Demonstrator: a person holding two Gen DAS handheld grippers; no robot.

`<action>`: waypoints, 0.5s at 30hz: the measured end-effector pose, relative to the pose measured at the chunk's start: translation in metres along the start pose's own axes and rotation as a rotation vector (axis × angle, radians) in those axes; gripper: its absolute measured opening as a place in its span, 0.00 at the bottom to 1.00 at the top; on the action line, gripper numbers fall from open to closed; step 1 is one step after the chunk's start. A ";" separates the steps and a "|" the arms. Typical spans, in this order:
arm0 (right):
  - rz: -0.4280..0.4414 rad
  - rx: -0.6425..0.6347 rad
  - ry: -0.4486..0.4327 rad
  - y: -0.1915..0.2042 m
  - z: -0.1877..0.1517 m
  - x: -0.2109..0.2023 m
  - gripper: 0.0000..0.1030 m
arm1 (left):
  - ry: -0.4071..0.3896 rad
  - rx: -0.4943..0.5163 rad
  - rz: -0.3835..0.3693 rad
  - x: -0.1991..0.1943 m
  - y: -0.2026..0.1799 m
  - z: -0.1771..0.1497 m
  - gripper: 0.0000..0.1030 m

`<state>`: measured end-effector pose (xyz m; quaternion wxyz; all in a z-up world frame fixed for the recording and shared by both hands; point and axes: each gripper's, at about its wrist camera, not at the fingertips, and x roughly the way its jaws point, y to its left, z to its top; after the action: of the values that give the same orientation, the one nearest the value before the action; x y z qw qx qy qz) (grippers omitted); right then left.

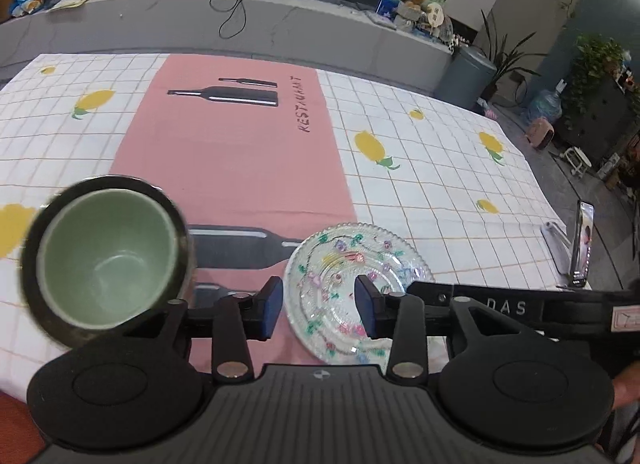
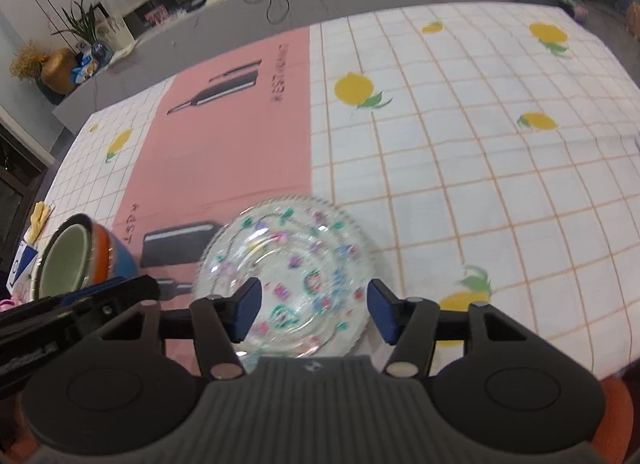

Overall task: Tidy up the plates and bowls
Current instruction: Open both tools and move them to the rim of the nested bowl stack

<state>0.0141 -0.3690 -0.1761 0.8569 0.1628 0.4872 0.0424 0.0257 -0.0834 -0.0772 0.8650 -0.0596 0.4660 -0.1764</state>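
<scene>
A clear glass plate [image 1: 352, 284] with coloured flower prints lies on the pink runner near the table's front edge; it also shows in the right wrist view [image 2: 288, 276]. A bowl [image 1: 108, 260], green inside with a dark rim, sits at the left, tilted toward me; in the right wrist view it [image 2: 72, 260] shows orange and blue bands outside. My left gripper [image 1: 318, 306] is open and empty, hovering over the plate's left edge. My right gripper [image 2: 314, 314] is open and empty, its fingers straddling the plate's near part. The right gripper's body [image 1: 500, 306] reaches in from the right.
The table has a white checked cloth [image 2: 460, 167] with lemon prints and a pink runner [image 1: 236, 159]. A phone on a stand [image 1: 582, 248] stands at the right edge. A grey counter [image 1: 240, 23] with clutter lies behind.
</scene>
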 end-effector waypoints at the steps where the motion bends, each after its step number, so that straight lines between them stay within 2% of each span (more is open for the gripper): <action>1: 0.017 0.009 0.006 0.003 0.001 -0.002 0.58 | 0.005 -0.009 -0.005 -0.006 0.003 0.002 0.46; 5: 0.094 0.044 0.030 0.019 0.003 -0.011 0.65 | -0.035 -0.045 -0.018 -0.034 0.024 0.012 0.53; 8: 0.130 0.032 0.037 0.037 0.007 -0.015 0.69 | -0.071 -0.080 -0.004 -0.053 0.045 0.021 0.62; 15: 0.227 0.003 0.086 0.090 0.014 -0.005 0.79 | -0.115 -0.226 0.095 -0.077 0.105 0.028 0.67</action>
<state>0.0309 -0.2886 -0.1361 0.8248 0.2161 0.5018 0.1455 0.0362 0.0399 -0.0292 0.8854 -0.1444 0.4350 -0.0780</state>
